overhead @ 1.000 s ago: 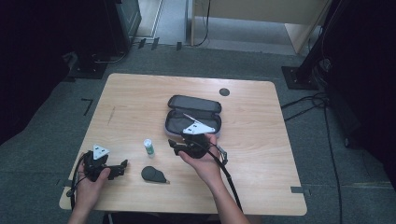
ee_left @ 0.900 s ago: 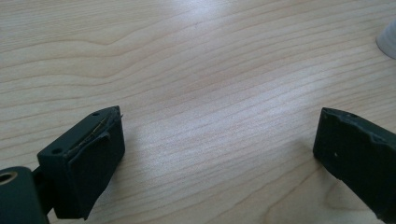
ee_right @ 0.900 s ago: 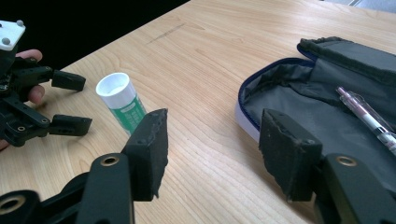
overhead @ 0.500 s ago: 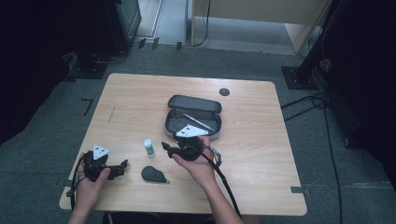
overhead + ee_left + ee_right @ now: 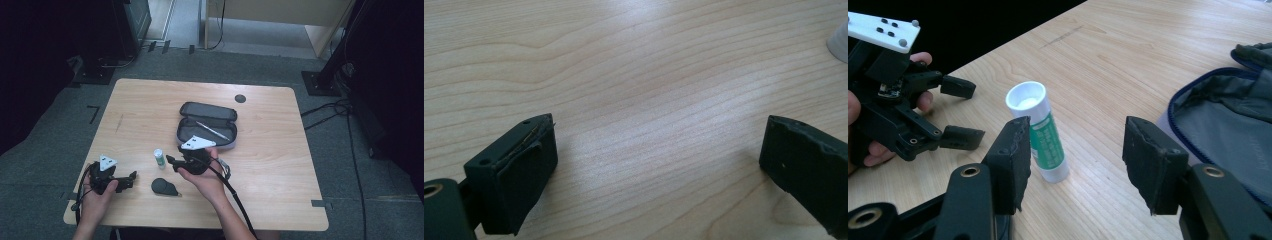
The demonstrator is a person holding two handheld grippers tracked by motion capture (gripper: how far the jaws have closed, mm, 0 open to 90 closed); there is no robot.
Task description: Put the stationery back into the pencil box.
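Note:
A white glue stick (image 5: 158, 157) with a green label stands upright on the wooden table (image 5: 280, 150). My right gripper (image 5: 171, 163) points left at it from just in front of the open grey pencil case (image 5: 186, 131). In the right gripper view the glue stick (image 5: 1040, 135) stands just ahead of the left jaw, and the right gripper (image 5: 1075, 160) is open with nothing between its pads. My left gripper (image 5: 132, 180) rests near the table's front left corner, open over bare wood (image 5: 656, 160). It also appears in the right gripper view as the left gripper (image 5: 965, 111), beyond the glue stick.
A pen (image 5: 212, 130) lies inside the case. A flat black object (image 5: 164, 186) sits on the table between the two hands. A dark round cap (image 5: 240, 98) marks the far edge. A white rim (image 5: 839, 42) shows at the left gripper view's right edge.
My right gripper has moved left, from over the case's front edge toward the glue stick, and turned to point at it. The left gripper has stayed put.

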